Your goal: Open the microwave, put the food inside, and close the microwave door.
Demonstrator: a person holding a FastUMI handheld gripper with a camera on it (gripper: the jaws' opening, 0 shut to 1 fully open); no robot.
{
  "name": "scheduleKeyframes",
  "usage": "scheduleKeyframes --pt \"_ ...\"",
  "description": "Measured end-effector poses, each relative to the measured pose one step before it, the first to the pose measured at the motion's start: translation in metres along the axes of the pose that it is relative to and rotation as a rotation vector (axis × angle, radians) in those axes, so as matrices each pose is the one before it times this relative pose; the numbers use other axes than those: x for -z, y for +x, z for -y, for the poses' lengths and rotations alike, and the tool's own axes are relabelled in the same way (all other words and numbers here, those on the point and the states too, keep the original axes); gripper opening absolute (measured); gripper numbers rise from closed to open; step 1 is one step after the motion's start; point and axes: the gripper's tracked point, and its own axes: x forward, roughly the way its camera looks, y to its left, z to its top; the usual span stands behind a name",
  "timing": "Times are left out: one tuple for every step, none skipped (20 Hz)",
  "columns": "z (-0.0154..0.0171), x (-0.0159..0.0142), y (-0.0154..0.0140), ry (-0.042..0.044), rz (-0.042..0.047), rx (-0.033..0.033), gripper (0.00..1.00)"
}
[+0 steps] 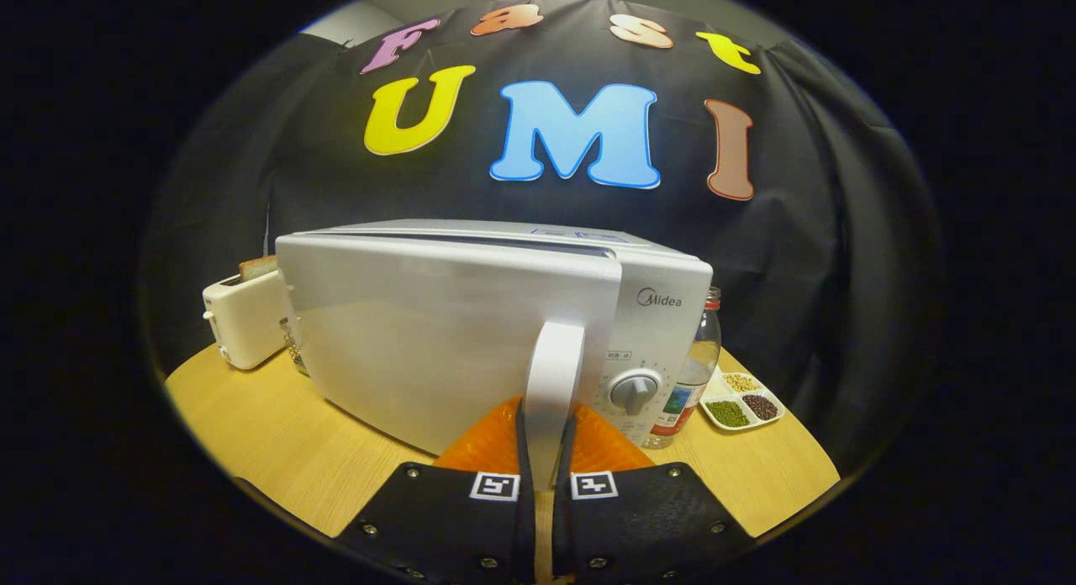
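Fingers (544, 434) clamping Midea microwave's handle (553, 375)

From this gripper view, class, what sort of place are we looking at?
Probably a staged kitchen corner in a recording booth: a microwave, a toaster and a dish of beans share a wooden table. The tool is shut on the door handle.

White microwave (454, 333) with a grey dial (635, 392); left of it a cream toaster (244, 316); light wooden table (277, 434).
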Motion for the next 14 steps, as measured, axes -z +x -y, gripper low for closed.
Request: scheduleKeyframes --pt "-0.00225 0.0013 -0.00623 0.01318 -0.009 -0.00448 0.08" --pt "-0.00298 0.00201 -0.0056 0.01518 -0.00699 -0.0032 0.08" --pt "-0.00396 0.00231 -0.00799 0.01019 -0.00896 -0.00166 0.08" --pt "-0.00509 0.00103 -0.00834 0.00337 0.00068 0.00011 0.08" --pt "-0.00574 0.00144 -0.00874 -0.00187 -0.00088 -0.00175 0.08" --pt "-0.00582 0.00437 -0.0086 -0.0039 -0.00065 -0.00481 0.08" --pt "-0.0057 0.00273 -0.00873 0.0008 0.00018 -0.00577 0.08" --pt "-0.0068 0.00283 -0.0078 0.00374 -0.00405 -0.01052 0.09" --pt "-0.00715 0.00187 -0.00803 0.00507 -0.0053 -0.01113 0.08" --pt "-0.00641 0.00345 -0.00691 0.00337 -0.00575 -0.0121 0.13" --pt "-0.00698 0.00197 -0.00752 -0.00077 -0.00537 -0.01206 0.15" --pt "-0.00721 0.00261 -0.00778 -0.00525 -0.00582 -0.01211 0.17" --pt "-0.0077 0.0024 -0.00452 -0.00782 -0.00335 -0.01395 0.19" --pt "-0.00824 0.00279 -0.00809 -0.00783 -0.00324 -0.01033 0.2"
